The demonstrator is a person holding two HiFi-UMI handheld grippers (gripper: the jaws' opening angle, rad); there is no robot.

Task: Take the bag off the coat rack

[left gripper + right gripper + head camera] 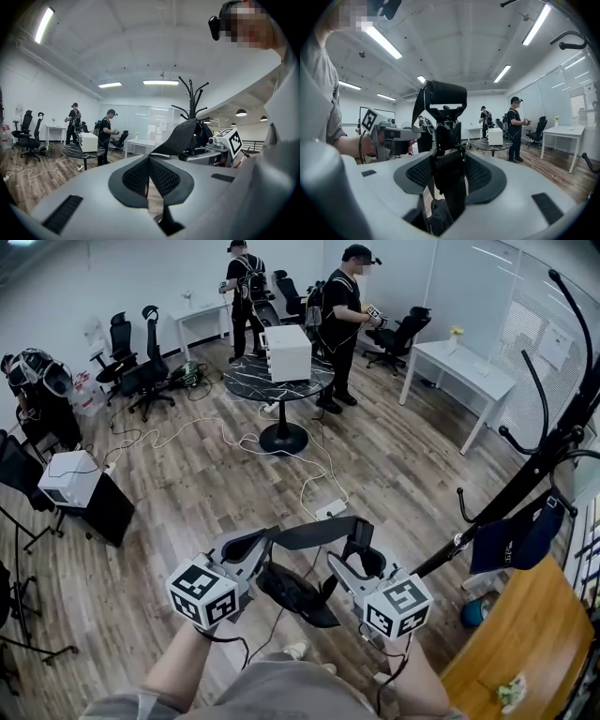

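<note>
**Tools hold the black bag (298, 596) clear of the coat rack (548, 457)**

The left tool (261, 542) is clenched, jaws fully together, on one end of the bag's strap (314, 532). The strap spans across to the right tool (360, 555), whose jaws stand wide yet grasp a thick, buckled part of the bag. The bag's body hangs between the two tools, above the wooden floor (206, 493). Just right of the right tool slants the rack's dark pole, apart from the bag. A dark blue fabric item (516, 542) hangs on one of the rack's low hooks. A wooden counter (534, 634) fills the lower right corner. Farther off, left to right, stand a white unit (70, 479), office chairs (141, 367), a round counter (251, 382) carrying a white box (289, 352), two people (342, 320) and a white desk (464, 371).
</note>
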